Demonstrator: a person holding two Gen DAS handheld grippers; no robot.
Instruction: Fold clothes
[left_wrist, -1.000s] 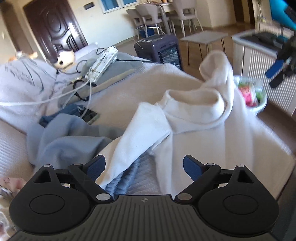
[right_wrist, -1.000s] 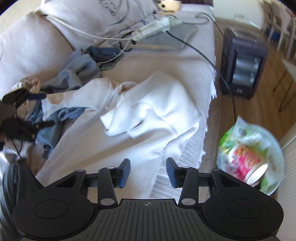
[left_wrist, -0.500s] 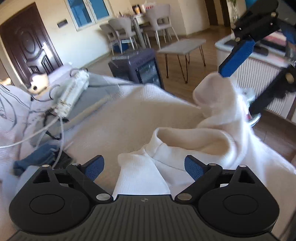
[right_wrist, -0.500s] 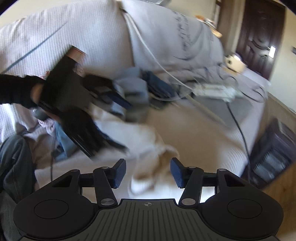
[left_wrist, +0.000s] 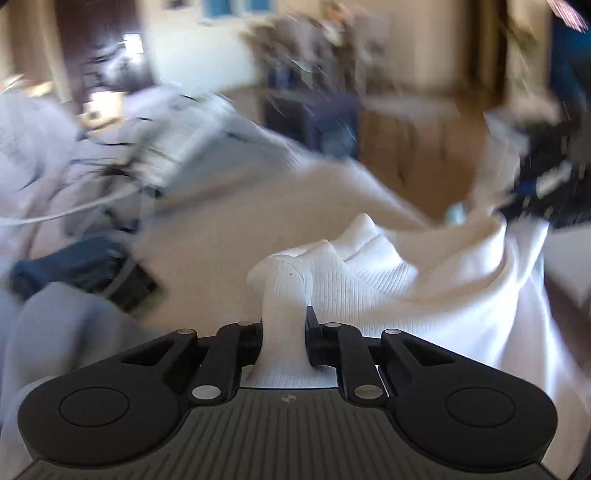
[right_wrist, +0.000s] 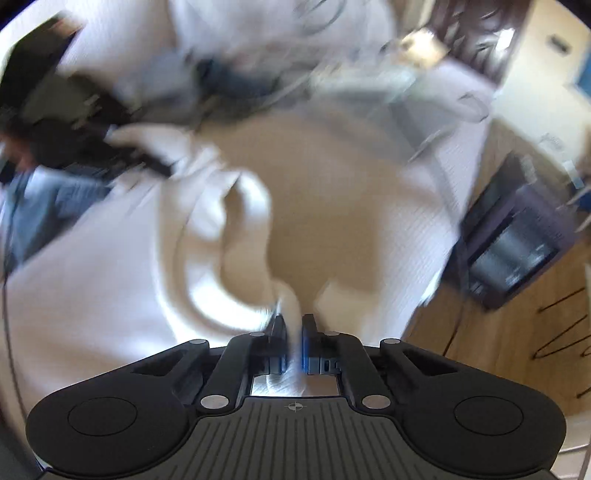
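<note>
1. No readable text, label, brand or number in either view.
2. Both views heavily motion-blurred.
3. Only a small crosshair mark (left_wrist: 288, 398) moulded on each gripper body.

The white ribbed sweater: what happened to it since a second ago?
Both grippers have just been closing on the white ribbed sweater: the left gripper now pinches a bunched fold, the right gripper a thin edge. A second ago both were open above it. The sweater is still on the beige sofa cover.
</note>
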